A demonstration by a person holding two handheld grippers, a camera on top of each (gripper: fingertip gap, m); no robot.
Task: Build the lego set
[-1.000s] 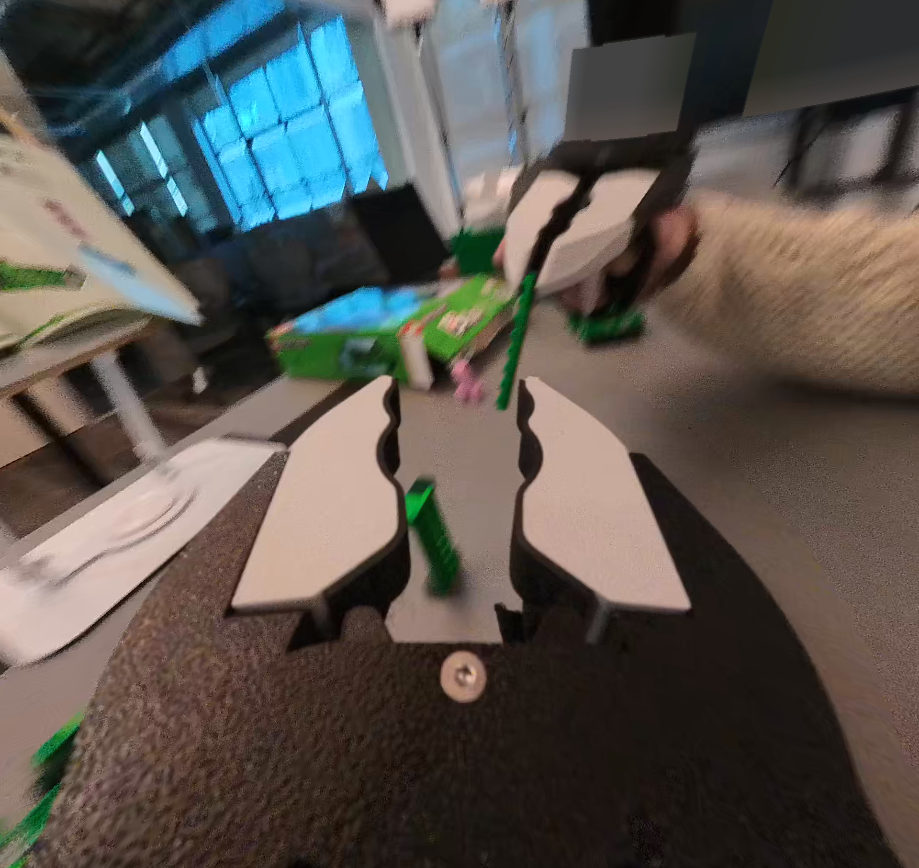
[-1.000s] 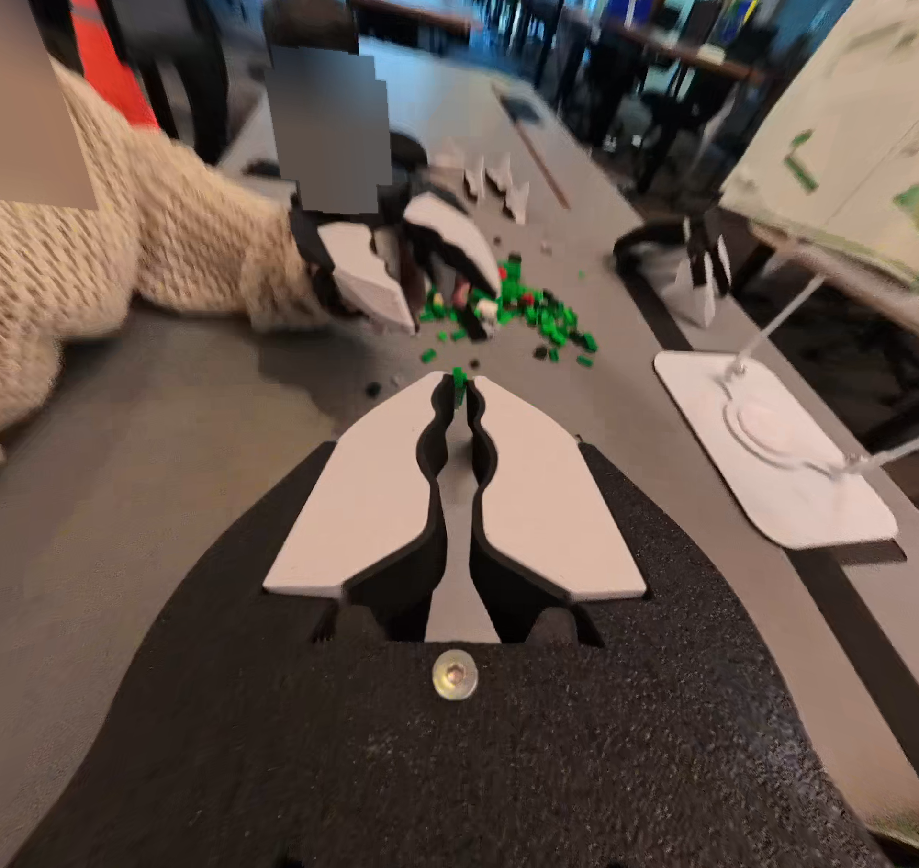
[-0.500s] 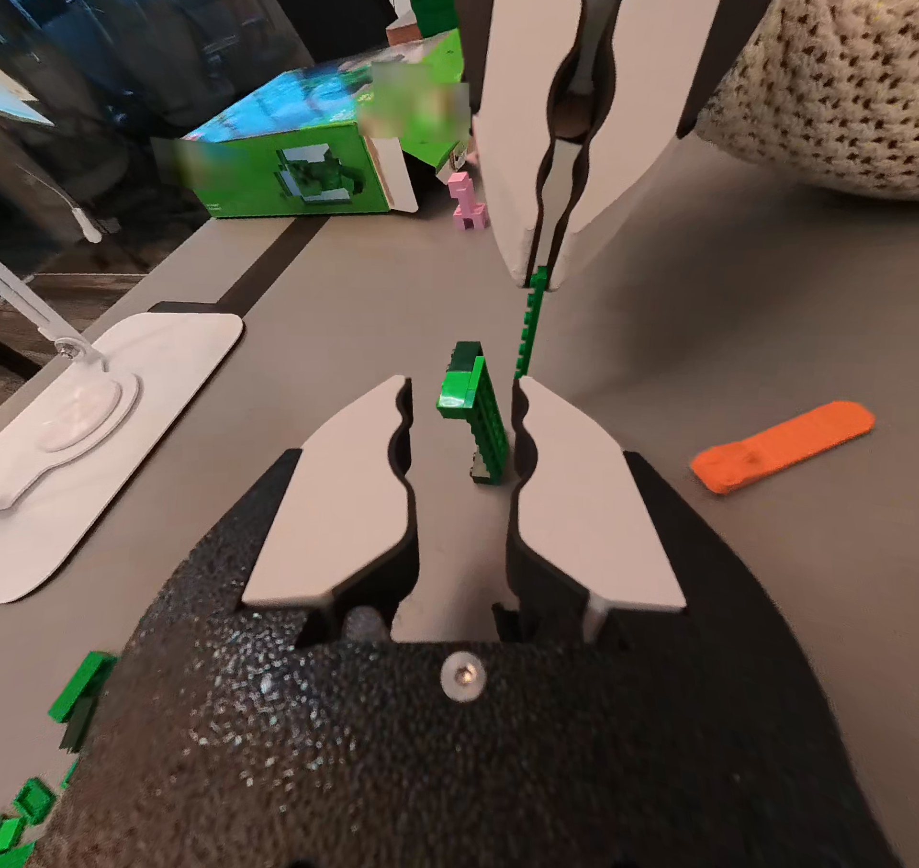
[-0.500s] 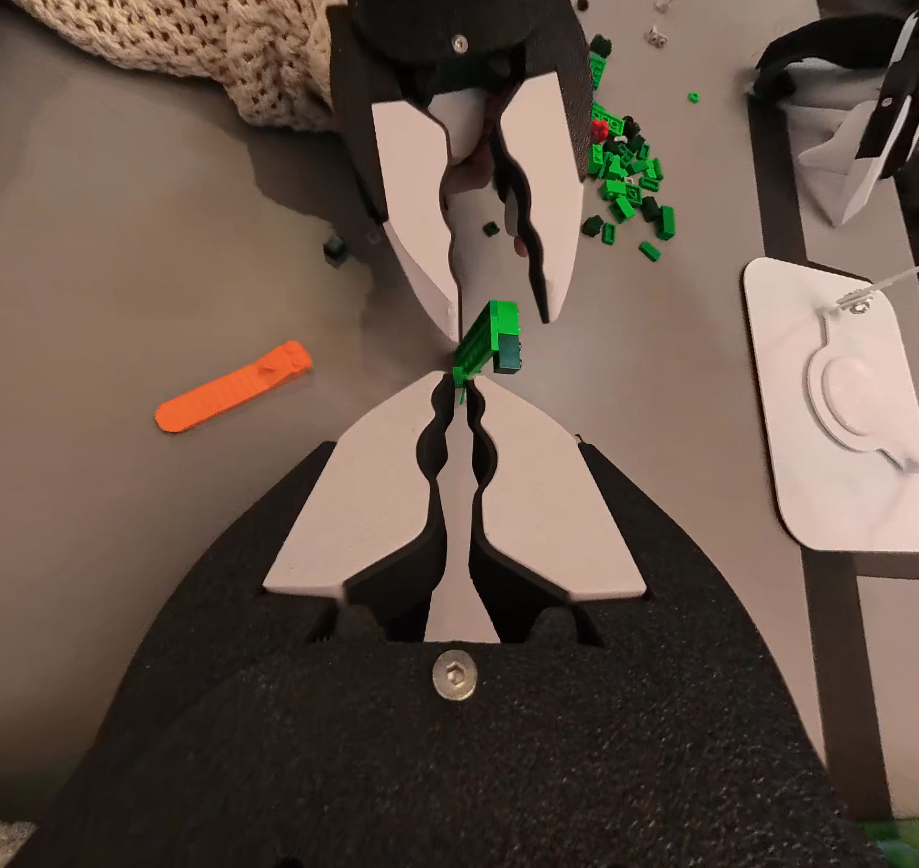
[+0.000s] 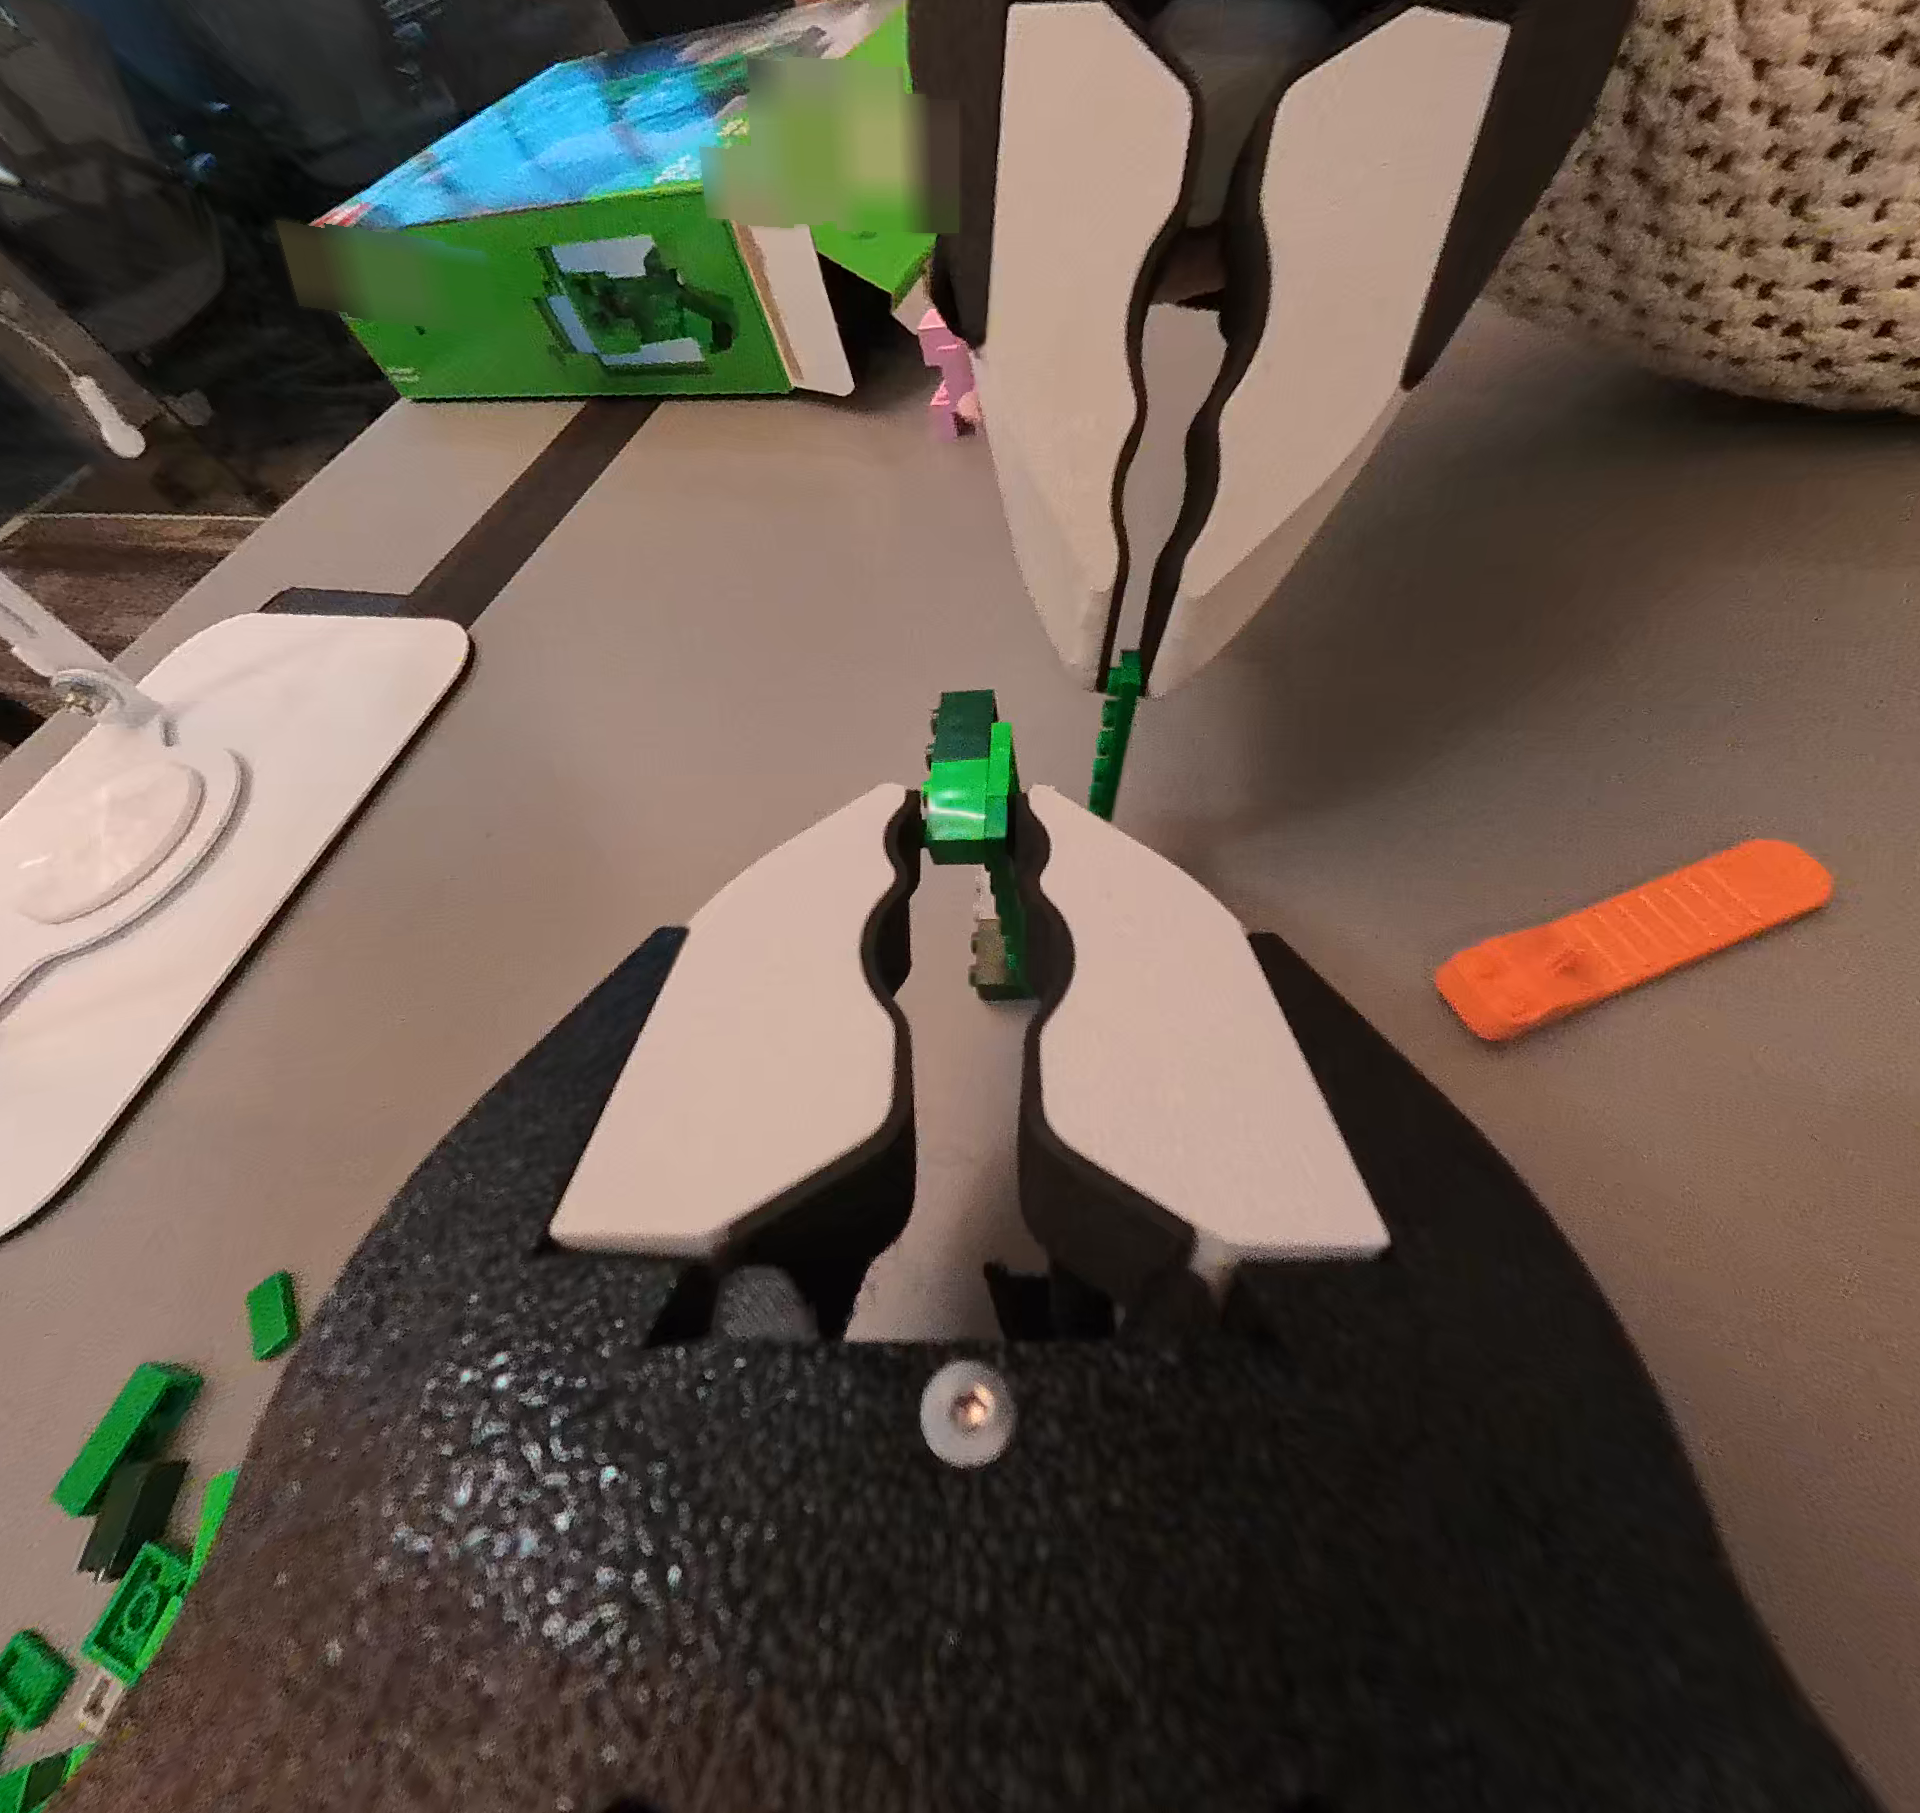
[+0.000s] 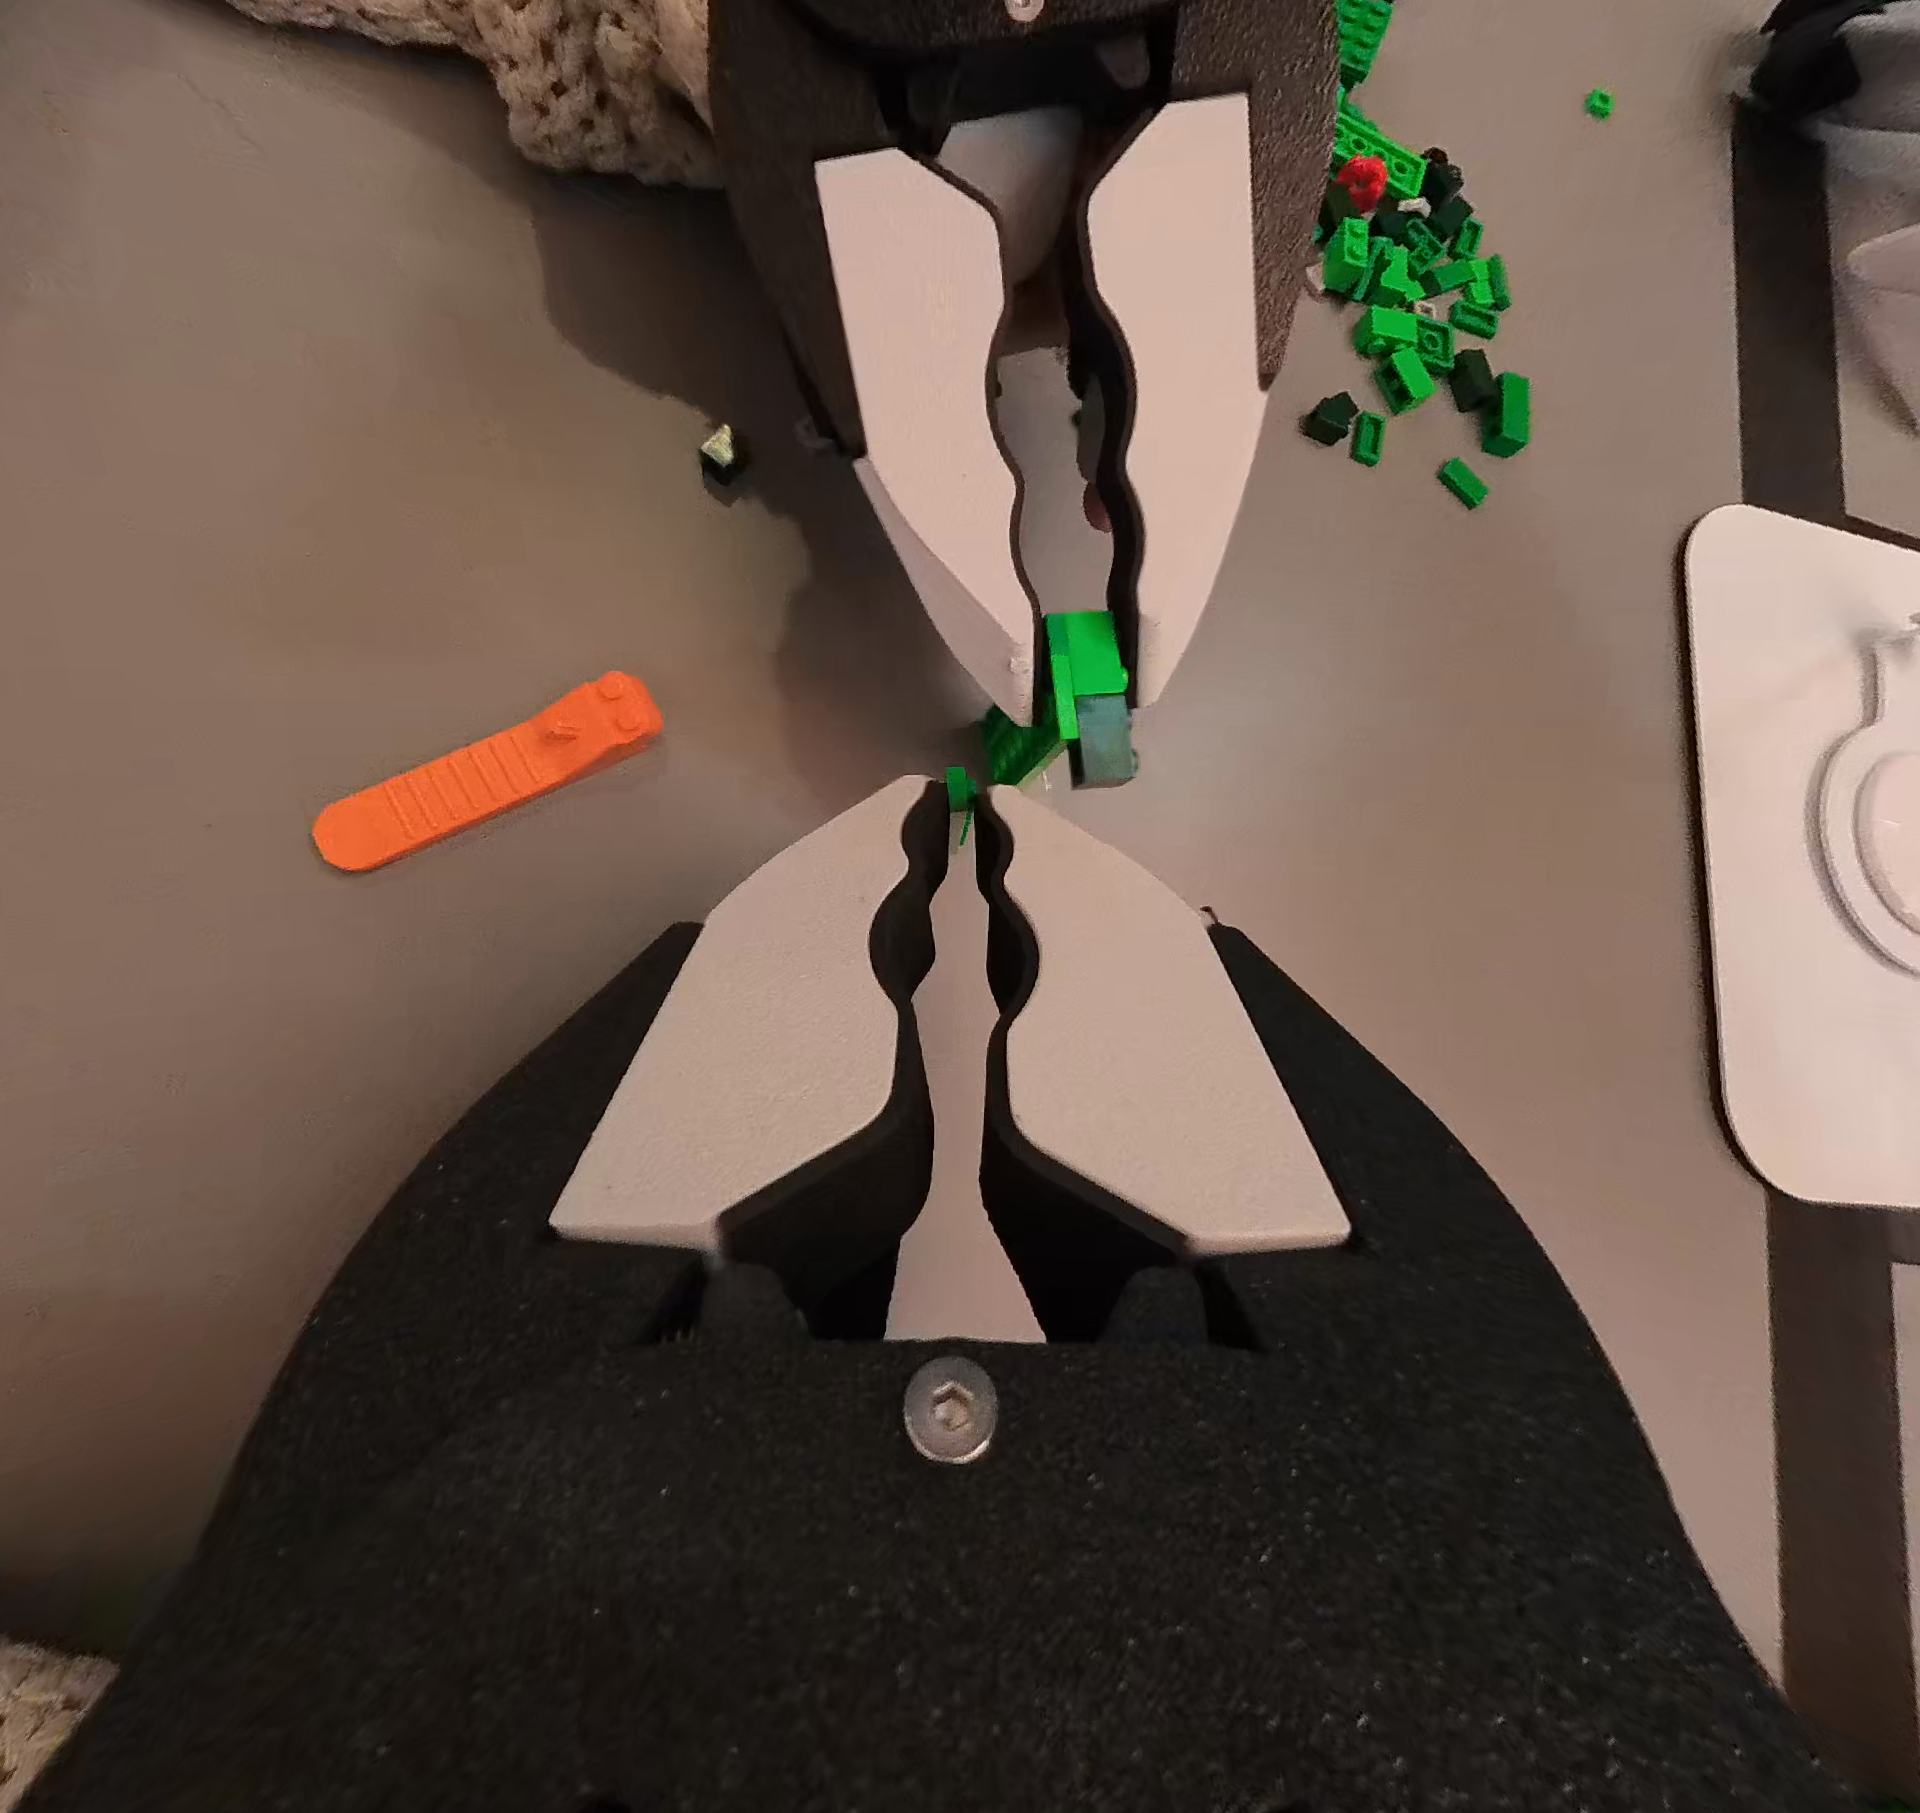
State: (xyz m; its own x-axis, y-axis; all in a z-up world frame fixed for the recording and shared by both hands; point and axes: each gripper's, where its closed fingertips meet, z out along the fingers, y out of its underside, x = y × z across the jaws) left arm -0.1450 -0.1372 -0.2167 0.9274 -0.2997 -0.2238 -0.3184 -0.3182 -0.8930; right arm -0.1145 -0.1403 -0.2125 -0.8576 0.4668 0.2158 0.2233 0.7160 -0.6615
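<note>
Best done by lining up studs squarely before pressing — no twisting. Left gripper (image 5: 966,813) nearly closed on a small stacked green brick assembly (image 5: 971,797), held above the grey table (image 5: 675,620). Right gripper (image 6: 961,807) pinched tight on a thin green studded plate (image 5: 1112,745), edge-on, tips facing, just beside it.

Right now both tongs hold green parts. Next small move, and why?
Probably ease the right tongs sideways so the thin plate meets the brick stack in the left tongs, then press. Each is shut on its part, tips nearly touching, with a small gap between parts.
</note>
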